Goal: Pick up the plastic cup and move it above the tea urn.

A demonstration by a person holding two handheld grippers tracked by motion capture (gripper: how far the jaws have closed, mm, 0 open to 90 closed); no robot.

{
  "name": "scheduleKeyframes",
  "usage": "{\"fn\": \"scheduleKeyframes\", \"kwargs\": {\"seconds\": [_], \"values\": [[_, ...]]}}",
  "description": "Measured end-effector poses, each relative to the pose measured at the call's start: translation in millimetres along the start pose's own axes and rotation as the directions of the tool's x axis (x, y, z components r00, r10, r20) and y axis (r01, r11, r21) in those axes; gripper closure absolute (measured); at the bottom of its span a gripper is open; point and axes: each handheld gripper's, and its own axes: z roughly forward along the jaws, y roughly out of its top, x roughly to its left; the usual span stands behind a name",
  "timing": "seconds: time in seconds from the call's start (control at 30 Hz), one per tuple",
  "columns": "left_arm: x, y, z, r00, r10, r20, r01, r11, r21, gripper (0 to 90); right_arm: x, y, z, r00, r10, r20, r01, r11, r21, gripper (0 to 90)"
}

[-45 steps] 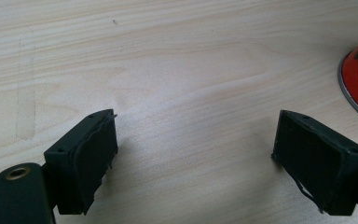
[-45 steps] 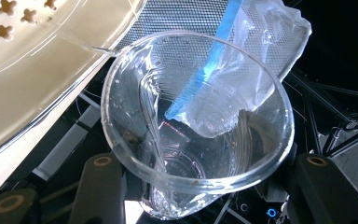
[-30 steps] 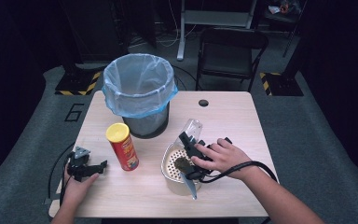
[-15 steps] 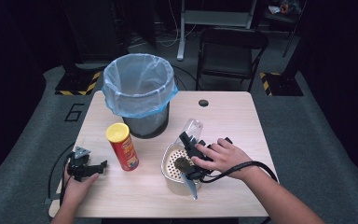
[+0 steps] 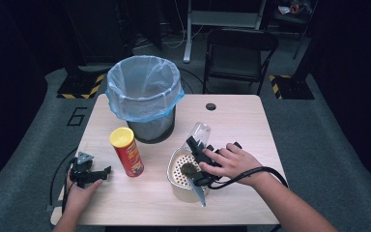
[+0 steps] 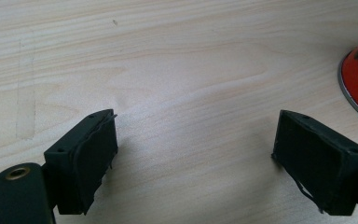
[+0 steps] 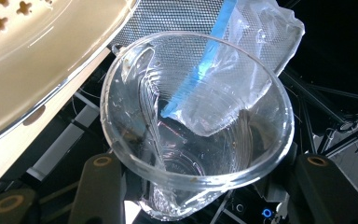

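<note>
A wooden table (image 5: pixel 241 121) holds a bag-lined trash bin (image 5: pixel 144 99). Near the bin's front right, the right gripper (image 5: pixel 196 145) grasps a clear plastic cup (image 5: pixel 199 131), tilted binward. Best lift it above the rim before letting go. Front left of the bin, the left gripper (image 6: pixel 193 154) rests released.

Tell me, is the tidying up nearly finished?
Not yet. The bin shows nothing inside. The right gripper holds a clear plastic cup above the table. The red chip can and perforated dish wait there; the left gripper rests open.
</note>
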Motion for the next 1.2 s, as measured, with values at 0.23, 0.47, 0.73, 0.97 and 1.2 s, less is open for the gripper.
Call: {"fn": "scheduleKeyframes", "kwargs": {"seconds": [0.23,0.47,0.73,0.97,1.2], "values": [[0.3,0.1,0.0,1.0,0.004,-0.001,-0.004,1.0,0.0,13.1,-3.9,-0.7,-2.1,0.9996,-0.028,-0.001,0.028,1.0,-0.013,47.1],[0.4,0.2,-0.2,1.0,0.005,-0.001,-0.005,1.0,0.003,13.1,-6.2,0.7,-2.3,1.0,0.004,-0.002,-0.004,1.0,-0.026,47.2],[0.1,0.1,-0.2,1.0,0.0,0.003,0.0,1.0,0.004,13.1,-0.8,2.5,-1.6,0.9992,0.041,0.0,-0.041,0.999,-0.023,47.2],[0.2,0.1,-0.2,1.0,0.003,0.0,-0.003,1.0,0.003,13.1,-23.3,-7.0,-0.6,0.982,0.179,-0.06,-0.182,0.982,-0.046,47.2],[0.4,0.3,-0.4,1.0,0.007,-0.001,-0.007,1.0,0.005,13.1,-35.3,-21.2,4.8,0.7882,0.572,-0.228,-0.586,0.81,0.004,47.2]]}}
